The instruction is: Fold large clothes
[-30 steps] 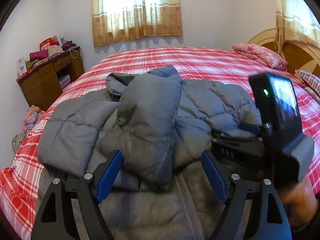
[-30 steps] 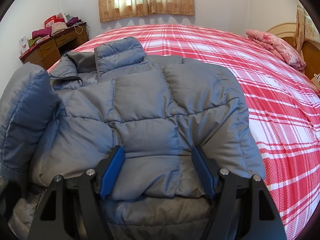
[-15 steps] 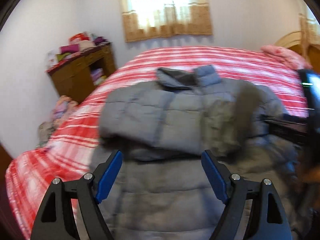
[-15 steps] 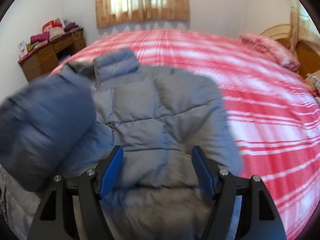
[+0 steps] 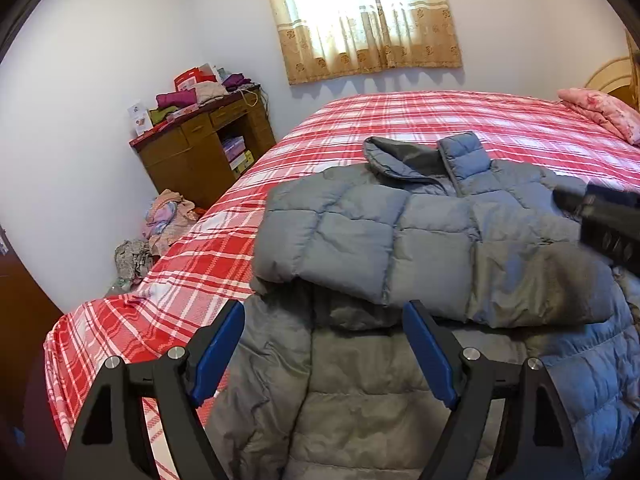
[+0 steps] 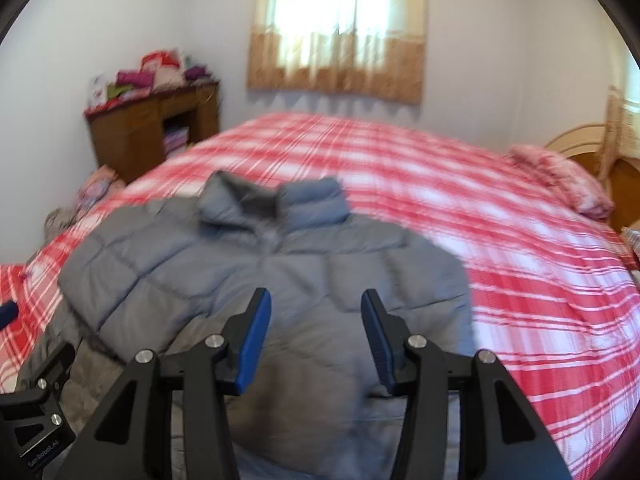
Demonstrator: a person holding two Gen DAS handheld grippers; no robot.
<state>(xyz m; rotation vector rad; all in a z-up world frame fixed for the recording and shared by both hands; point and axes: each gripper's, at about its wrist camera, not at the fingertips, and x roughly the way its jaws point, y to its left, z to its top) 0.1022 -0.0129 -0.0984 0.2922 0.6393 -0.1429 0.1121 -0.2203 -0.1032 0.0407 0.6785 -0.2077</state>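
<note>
Lying on the bed [image 5: 420,120], the jacket [image 5: 360,232] has both sleeves folded across its chest, collar toward the window [image 5: 360,12]. Left of the jacket stands a desk [image 5: 200,148] piled with clothes. The left claw [image 5: 324,356] hangs over the jacket's hem, wide apart and empty. The right claw [image 6: 316,340] has just been closing, yet stands apart above the jacket, nothing between its pads. A pillow [image 6: 560,176] lies far right of the jacket.

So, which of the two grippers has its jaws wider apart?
The left gripper: its blue pads stand wide open above the grey jacket. The right gripper is narrower, having just been closing on nothing.
</note>
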